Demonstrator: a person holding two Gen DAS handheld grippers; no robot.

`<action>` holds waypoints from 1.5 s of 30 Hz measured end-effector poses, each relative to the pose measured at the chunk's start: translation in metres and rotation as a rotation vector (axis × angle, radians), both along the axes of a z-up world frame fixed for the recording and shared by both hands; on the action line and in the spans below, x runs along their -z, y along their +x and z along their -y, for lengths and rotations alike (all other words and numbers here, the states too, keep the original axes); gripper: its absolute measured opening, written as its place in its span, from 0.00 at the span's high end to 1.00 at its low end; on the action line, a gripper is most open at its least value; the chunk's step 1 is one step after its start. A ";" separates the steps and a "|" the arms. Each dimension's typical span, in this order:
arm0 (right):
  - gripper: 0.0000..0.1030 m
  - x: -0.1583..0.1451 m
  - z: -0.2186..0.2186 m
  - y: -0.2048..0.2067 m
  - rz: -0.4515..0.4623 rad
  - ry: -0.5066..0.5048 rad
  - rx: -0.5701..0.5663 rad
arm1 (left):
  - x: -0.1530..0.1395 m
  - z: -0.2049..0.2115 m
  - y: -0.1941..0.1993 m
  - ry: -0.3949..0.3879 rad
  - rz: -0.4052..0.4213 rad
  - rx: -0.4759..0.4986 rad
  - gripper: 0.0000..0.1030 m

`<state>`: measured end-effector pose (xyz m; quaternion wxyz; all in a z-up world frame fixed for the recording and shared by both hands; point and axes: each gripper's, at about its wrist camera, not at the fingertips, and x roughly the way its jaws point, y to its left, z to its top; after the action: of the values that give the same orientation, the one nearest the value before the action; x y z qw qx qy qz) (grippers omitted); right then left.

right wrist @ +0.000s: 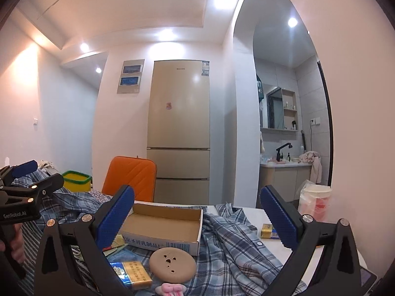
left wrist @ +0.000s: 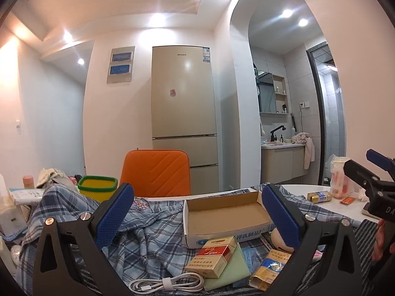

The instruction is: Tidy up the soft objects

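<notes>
Both grippers hover above a cluttered table with their blue-padded jaws spread wide and nothing between them. In the left wrist view the left gripper point(left wrist: 197, 212) frames an empty cardboard box point(left wrist: 227, 215) at centre frame; in the right wrist view the right gripper point(right wrist: 197, 215) frames the same box point(right wrist: 163, 227), here sitting left of centre.

The main soft thing is the blue plaid shirt point(left wrist: 148, 236), rumpled across the table. In the left view it fills the lower left and middle of the frame, directly under and ahead of the left jaws. In the right view the shirt point(right wrist: 237, 241) lies centre to lower right, with a sleeve or placket running diagonally from upper left toward lower right and a button showing. A round tan plush cushion point(right wrist: 172, 264) with a small face lies at bottom centre of the right view, in front of the box and just below the right jaws, and a small pink plush piece point(right wrist: 171, 289) touches its lower edge.

Hard items lie mixed in: a red cigarette pack point(left wrist: 214, 256), a gold and blue pack point(left wrist: 269, 268) and a coiled white cable point(left wrist: 165, 285).

Judging from this, the right gripper is nearer the cushion and needs to dip down and slightly left. The left is better placed for the bulk of the shirt, which has no clear long axis on that side.
</notes>
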<state>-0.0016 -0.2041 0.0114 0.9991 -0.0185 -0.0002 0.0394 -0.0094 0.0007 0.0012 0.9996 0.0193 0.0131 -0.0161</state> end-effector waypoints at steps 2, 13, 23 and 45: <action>0.00 0.000 -0.002 0.001 -0.005 -0.006 0.001 | 0.000 0.001 -0.002 0.002 0.010 -0.003 0.00; 0.00 0.005 -0.014 0.003 -0.025 -0.071 0.013 | 0.000 0.002 0.000 0.009 0.007 -0.034 0.00; 0.00 0.003 -0.009 0.005 -0.033 -0.050 0.010 | 0.001 0.000 0.003 -0.002 -0.006 -0.027 0.00; 0.00 0.008 -0.015 0.016 -0.086 -0.079 0.000 | 0.002 -0.005 0.007 -0.018 -0.033 -0.042 0.00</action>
<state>0.0144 -0.1890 0.0029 0.9966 -0.0561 0.0443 0.0404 -0.0025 0.0061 -0.0005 0.9995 0.0095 0.0301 0.0045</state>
